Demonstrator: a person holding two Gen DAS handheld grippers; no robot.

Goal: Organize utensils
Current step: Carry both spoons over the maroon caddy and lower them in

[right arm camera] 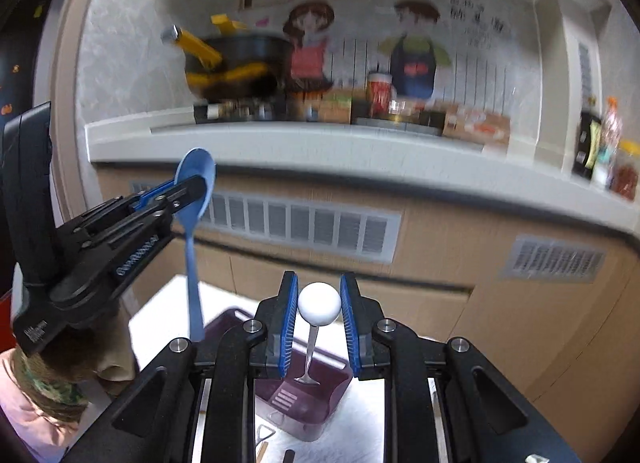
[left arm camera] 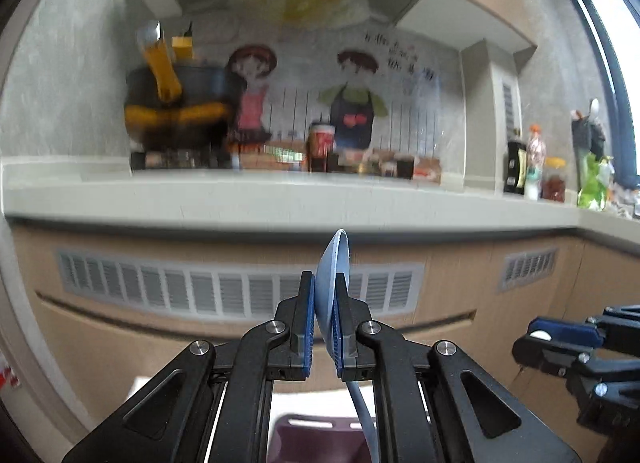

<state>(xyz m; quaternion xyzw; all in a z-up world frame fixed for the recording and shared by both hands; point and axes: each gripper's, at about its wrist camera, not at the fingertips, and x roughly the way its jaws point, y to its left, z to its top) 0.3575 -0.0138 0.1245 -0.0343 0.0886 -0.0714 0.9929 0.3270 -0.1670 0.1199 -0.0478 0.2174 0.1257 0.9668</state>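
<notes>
Two grippers, both raised above the tabletop (right arm camera: 168,315). Left gripper (left arm camera: 325,295): jaws shut on the bowl of a blue spoon (left arm camera: 334,263), handle hanging down. Right gripper (right arm camera: 319,305): jaws narrowly parted, clamped on a white ball (right arm camera: 319,303) topping a metal utensil (right arm camera: 310,359) of uncertain kind. Purple bin (right arm camera: 316,411) directly below, its near part cut off by the gripper bodies. Open air ahead up to a cabinet front (right arm camera: 440,263). Counter (right arm camera: 280,143) goods beyond too blurred to identify.
</notes>
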